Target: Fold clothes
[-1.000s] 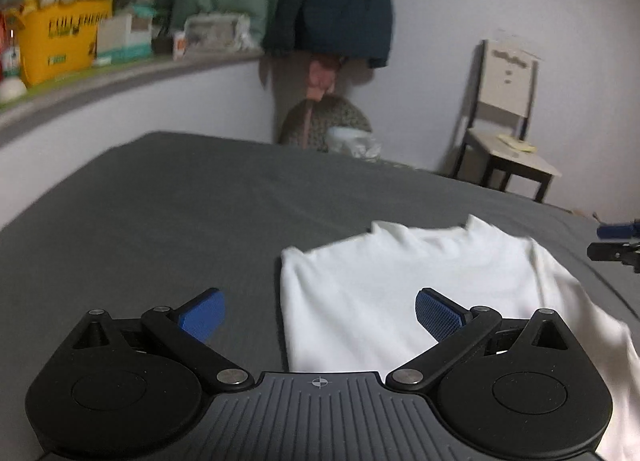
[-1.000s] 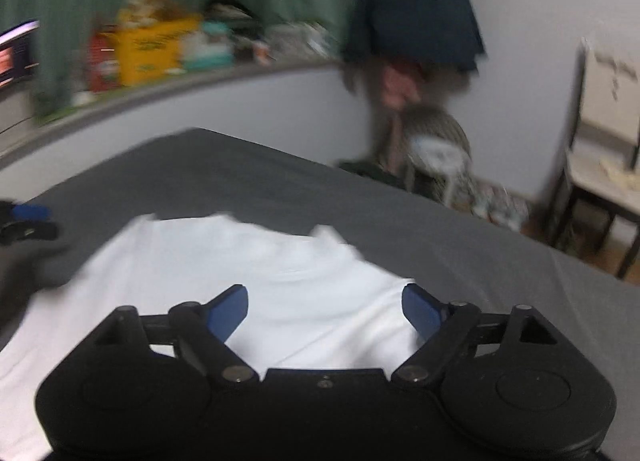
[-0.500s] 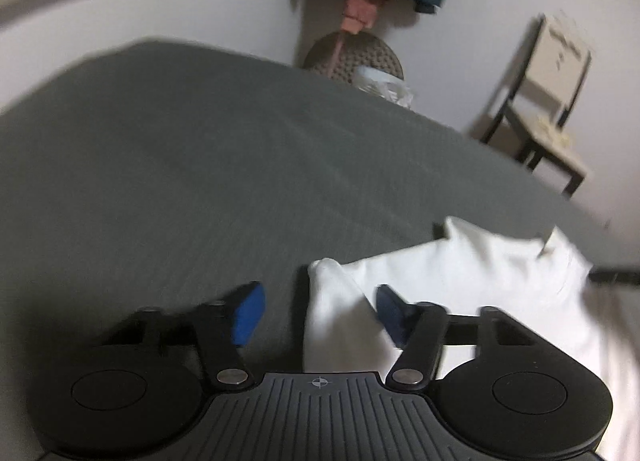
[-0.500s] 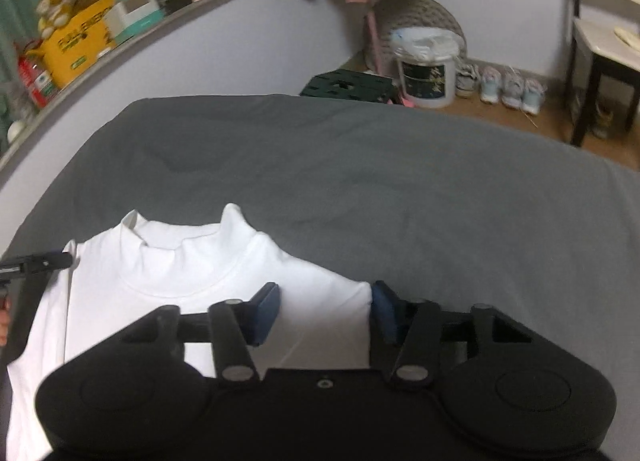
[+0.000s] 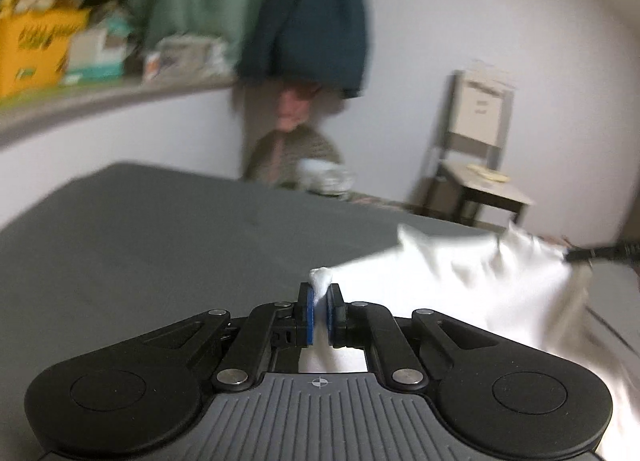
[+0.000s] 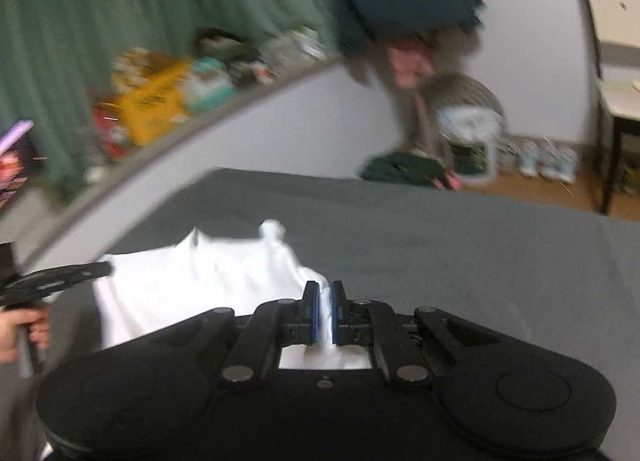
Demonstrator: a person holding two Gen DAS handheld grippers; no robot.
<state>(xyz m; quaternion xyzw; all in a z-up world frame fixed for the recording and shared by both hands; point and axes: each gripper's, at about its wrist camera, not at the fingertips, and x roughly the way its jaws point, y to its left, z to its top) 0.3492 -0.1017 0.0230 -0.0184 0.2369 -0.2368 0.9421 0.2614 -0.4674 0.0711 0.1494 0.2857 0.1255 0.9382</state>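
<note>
We see the grey bed (image 5: 160, 245) filling the lower field. On it, from 3 to 5 o'clock in the left wrist view, the white shirt (image 5: 472, 293) is raised in a taut, creased span between both tools. The left gripper (image 5: 319, 315) is clamped on one bunched shirt corner; the right gripper (image 6: 324, 319) pinches the other. A hand (image 6: 24, 331) appears at 9 o'clock in the right wrist view.

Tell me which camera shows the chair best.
The left wrist view: the chair shows its backrest, seat and legs beside the wall. The right wrist view catches only its cropped edge at the frame's right side.
</note>
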